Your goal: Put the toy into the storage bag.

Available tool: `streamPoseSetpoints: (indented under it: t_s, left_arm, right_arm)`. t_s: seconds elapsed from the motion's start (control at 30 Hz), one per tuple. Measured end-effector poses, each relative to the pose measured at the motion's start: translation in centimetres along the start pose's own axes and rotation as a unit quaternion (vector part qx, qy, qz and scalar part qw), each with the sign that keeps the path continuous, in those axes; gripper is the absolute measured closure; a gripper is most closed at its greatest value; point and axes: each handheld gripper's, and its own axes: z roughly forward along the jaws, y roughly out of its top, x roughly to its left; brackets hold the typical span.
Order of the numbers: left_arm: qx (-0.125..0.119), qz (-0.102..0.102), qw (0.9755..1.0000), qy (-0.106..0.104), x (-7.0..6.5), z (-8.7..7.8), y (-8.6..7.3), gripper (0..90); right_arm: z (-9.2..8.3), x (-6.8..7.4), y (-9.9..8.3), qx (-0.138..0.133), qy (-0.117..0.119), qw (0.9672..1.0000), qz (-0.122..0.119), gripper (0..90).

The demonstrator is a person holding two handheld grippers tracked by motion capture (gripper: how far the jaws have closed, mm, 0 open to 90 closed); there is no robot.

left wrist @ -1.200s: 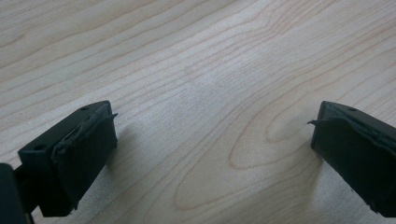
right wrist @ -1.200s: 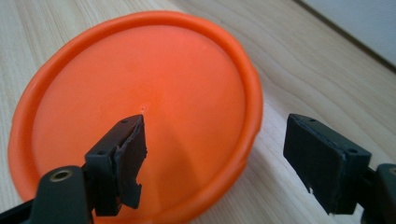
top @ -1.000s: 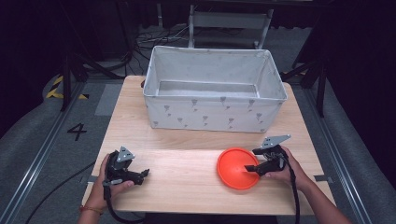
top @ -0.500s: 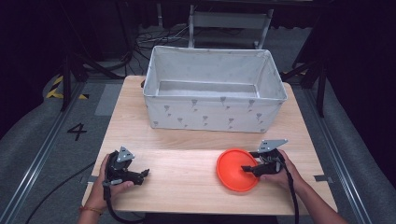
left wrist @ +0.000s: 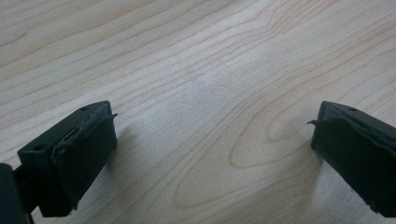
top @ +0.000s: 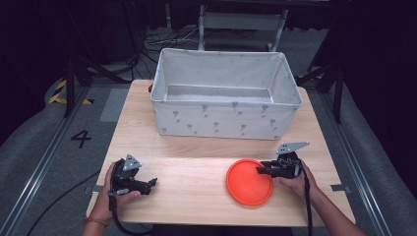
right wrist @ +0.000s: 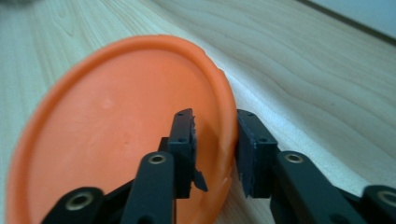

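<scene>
The right gripper (right wrist: 215, 144) has just been closing and now pinches the rim of the orange plate (top: 248, 181), which lies on the table (top: 196, 162) in front of the grey bin (top: 226, 93). The left gripper (top: 142, 184) rests well apart from it, jaws wide over bare wood.

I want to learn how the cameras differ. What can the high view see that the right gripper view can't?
High view alone: the grey fabric bin, the left gripper with jaws open, and both of the person's hands.
Right gripper view alone: up close, the right gripper has one jaw inside and one outside the plate's rim, just closing on it.
Both: the orange plate on the wooden table.
</scene>
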Motion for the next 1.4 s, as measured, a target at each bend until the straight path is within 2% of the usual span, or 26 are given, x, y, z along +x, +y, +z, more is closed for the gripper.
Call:
streamPoseSetpoints:
  t_s: [0.17, 0.3, 0.4, 0.43, 0.5, 0.63, 0.7, 0.9, 1.17, 1.3, 1.4]
  left_arm:
    - [-0.001, -0.001, 1.0000, 0.001, 0.0, 0.0, 0.0, 0.5]
    - [0.000, -0.001, 1.0000, -0.001, 0.0, 0.0, 0.0, 0.5]
    - [0.000, -0.001, 1.0000, 0.001, 0.0, 0.0, 0.0, 0.5]
    - [0.000, -0.001, 1.0000, 0.001, 0.0, 0.0, 0.0, 0.5]
    - [0.000, -0.001, 1.0000, -0.001, 0.0, 0.0, 0.0, 0.5]
    - [0.000, -0.001, 1.0000, 0.001, 0.0, 0.0, 0.0, 0.5]
    - [0.000, -0.001, 1.0000, 0.001, 0.0, 0.0, 0.0, 0.5]
    - [0.001, -0.001, 1.0000, -0.003, 0.1, 0.0, 0.0, 0.5]
    - [0.002, -0.003, 1.0000, -0.002, 0.1, 0.0, 0.1, 0.4]
    - [0.002, -0.003, 1.0000, -0.003, 0.1, 0.0, 0.1, 0.3]
    - [0.002, -0.003, 1.0000, -0.002, 0.1, 0.0, 0.1, 0.3]
  right_arm:
    - [-1.3, 0.5, 0.4, -0.014, 0.013, 0.9997, -0.014, 78.3]
    - [-2.7, 1.4, 1.3, -0.033, 0.025, 0.9983, -0.040, 81.6]
    - [-3.8, 2.6, 2.0, -0.039, 0.020, 0.9963, -0.074, 82.3]
    - [-3.8, 2.6, 2.0, -0.039, 0.020, 0.9963, -0.074, 82.3]
    - [-4.5, 3.8, 2.6, -0.036, 0.005, 0.9931, -0.112, 82.4]
    - [-5.2, 4.8, 3.3, -0.025, -0.013, 0.9895, -0.142, 82.4]
    - [-5.6, 5.1, 3.7, -0.023, -0.014, 0.9879, -0.153, 82.5]
    - [-6.6, 5.6, 5.0, -0.016, -0.027, 0.9849, -0.170, 82.5]
    - [-8.4, 6.5, 7.3, 0.010, -0.045, 0.9768, -0.209, 82.6]
    - [-9.7, 6.6, 7.8, 0.016, -0.056, 0.9748, -0.215, 82.6]
    - [-10.8, 6.4, 7.9, 0.015, -0.063, 0.9748, -0.213, 82.6]
